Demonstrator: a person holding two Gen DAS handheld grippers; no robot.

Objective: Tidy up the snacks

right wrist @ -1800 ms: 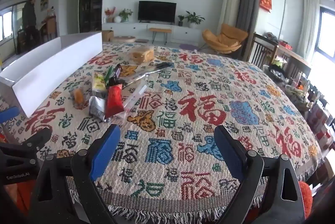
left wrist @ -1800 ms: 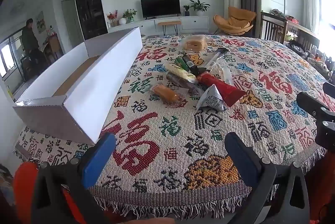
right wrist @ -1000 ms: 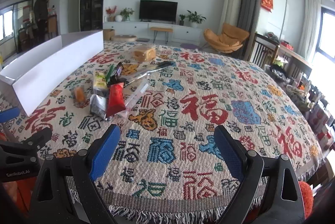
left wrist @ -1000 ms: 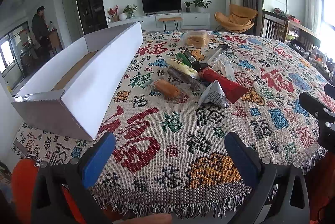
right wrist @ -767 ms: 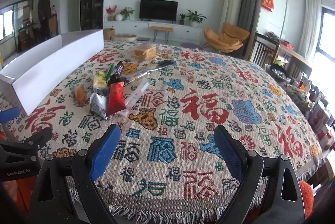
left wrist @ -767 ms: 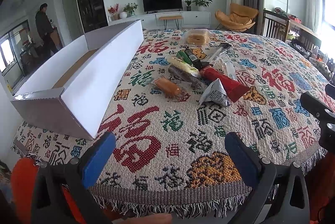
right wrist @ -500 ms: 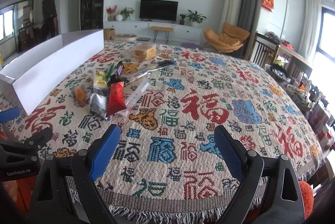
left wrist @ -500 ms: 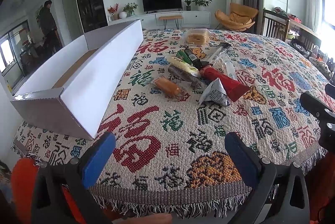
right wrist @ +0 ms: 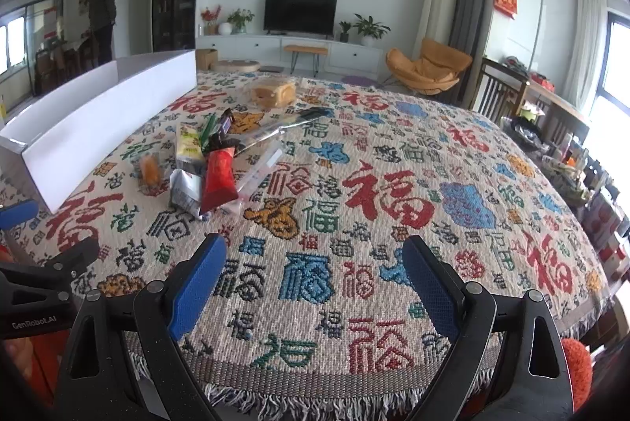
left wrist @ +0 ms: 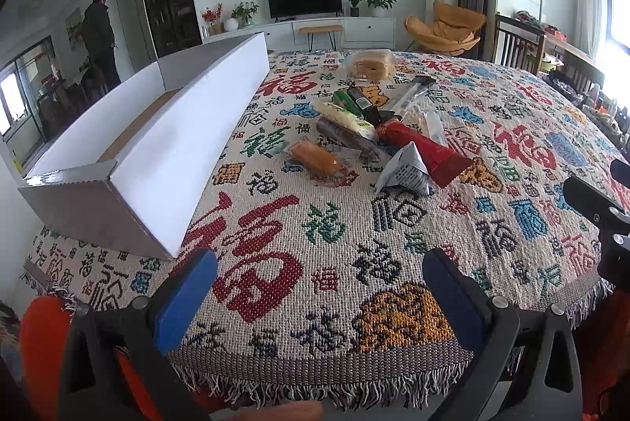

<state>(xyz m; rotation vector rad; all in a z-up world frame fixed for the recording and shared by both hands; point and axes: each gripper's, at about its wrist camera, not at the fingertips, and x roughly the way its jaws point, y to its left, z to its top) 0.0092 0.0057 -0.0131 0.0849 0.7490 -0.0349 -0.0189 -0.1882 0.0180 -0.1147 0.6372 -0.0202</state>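
1. Almost nothing on the tabletop has changed over the last moments: both views have only crept a touch closer, and a person in dark clothes far off in the room has walked a few steps. The snack pile lies just as it did.

2. I take that to mean the sorting has not begun; no snack is lifted and the long white cardboard box looks empty as far as its floor shows.

3. The left claw hangs over the near fringe of the woven, character-patterned cloth with its blue pads spread wide and nothing between them. The right claw is likewise wide apart and empty.

4. The snacks lie well ahead of both claws: ahead and slightly right of the left claw, ahead and to the left of the right one.

5. Nearest the left claw are a silver triangular foil pouch and an orange bun in a clear wrapper.

6. The red tapered packet runs its long axis diagonally, wide end toward the left claw's right side, narrow end away.

7. The box lies ahead-left of the left claw, its long axis running away from it, open top up.
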